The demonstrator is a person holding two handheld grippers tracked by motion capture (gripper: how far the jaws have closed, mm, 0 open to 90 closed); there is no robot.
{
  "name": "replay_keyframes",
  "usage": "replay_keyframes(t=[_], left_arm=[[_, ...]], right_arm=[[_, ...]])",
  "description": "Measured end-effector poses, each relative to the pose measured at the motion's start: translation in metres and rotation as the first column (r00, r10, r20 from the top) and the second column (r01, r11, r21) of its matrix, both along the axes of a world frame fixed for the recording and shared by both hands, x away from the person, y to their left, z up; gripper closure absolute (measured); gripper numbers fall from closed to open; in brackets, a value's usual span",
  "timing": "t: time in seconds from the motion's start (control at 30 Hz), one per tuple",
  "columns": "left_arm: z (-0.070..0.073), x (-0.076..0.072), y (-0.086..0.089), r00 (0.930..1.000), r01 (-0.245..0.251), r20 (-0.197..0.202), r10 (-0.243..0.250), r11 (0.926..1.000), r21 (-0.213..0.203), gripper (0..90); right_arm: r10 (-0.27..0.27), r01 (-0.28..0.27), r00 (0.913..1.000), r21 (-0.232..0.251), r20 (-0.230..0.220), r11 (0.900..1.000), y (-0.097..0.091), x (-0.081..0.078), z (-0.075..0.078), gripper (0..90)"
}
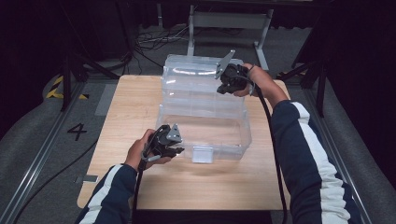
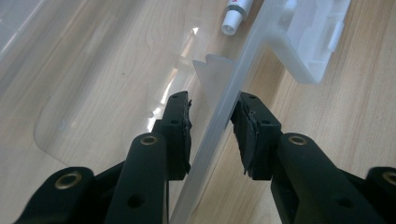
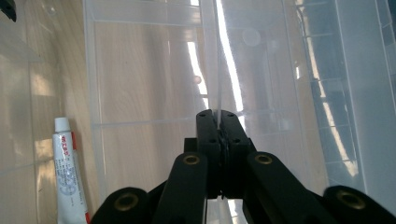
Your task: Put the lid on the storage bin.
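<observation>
Clear plastic storage box (image 1: 205, 135) with a hinged transparent lid (image 1: 194, 79) is seen standing open in the middle of a light wooden table (image 1: 121, 112), the lid raised upright at the far side. The lid's upper edge is pinched by the right gripper (image 1: 226, 86), held in the person's right hand (image 1: 259, 81); in the right gripper view the two black jaws are clenched tight on the thin clear lid panel (image 3: 219, 70), pads pressed together around it. The left gripper (image 1: 175, 150), held in the left hand (image 1: 140, 149), is placed at the box's near left wall; in the left gripper view the clear front rim (image 2: 219, 116) runs between the jaws, which straddle it with a gap on each side, so the rim is not pressed and the grip is released. A white latch tab (image 2: 313, 42) is seen on the box front, just beyond the left gripper (image 2: 212, 119). A small white tube with red lettering (image 3: 70, 172) lies flat on the box floor, beside the right gripper (image 3: 218, 114) in its own view, and its cap end (image 2: 233, 16) is seen through the wall in the left gripper view. Dark sleeves with a white stripe (image 1: 308, 135) are visible on both arms.
</observation>
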State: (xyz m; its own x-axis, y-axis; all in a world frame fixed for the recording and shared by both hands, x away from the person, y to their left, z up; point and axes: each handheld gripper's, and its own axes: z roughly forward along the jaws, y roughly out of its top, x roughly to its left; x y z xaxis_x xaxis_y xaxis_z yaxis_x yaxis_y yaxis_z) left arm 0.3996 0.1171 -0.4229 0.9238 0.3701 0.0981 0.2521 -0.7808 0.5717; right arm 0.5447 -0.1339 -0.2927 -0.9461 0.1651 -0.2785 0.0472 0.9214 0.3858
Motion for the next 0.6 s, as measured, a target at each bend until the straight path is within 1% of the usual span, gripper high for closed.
replay_keyframes(t=[0.07,0.3,0.6], left_arm=[[0.000,0.000,0.000,1.0000,-0.001,-0.002,0.001,1.0000,-0.001,67.1],[0.000,0.000,0.000,1.0000,0.001,0.000,-0.001,1.0000,0.000,67.1],[0.000,0.000,0.000,1.0000,-0.003,-0.005,0.003,1.0000,-0.001,67.1]], right_arm=[[0.007,-0.007,1.0000,-0.004,0.007,1.0000,0.000,-0.003,0.000,89.2],[0.016,-0.016,0.9999,0.010,-0.006,0.9998,0.000,-0.008,0.003,89.6],[0.037,-0.037,0.9991,0.007,-0.017,0.9993,0.000,-0.016,0.005,89.8]])
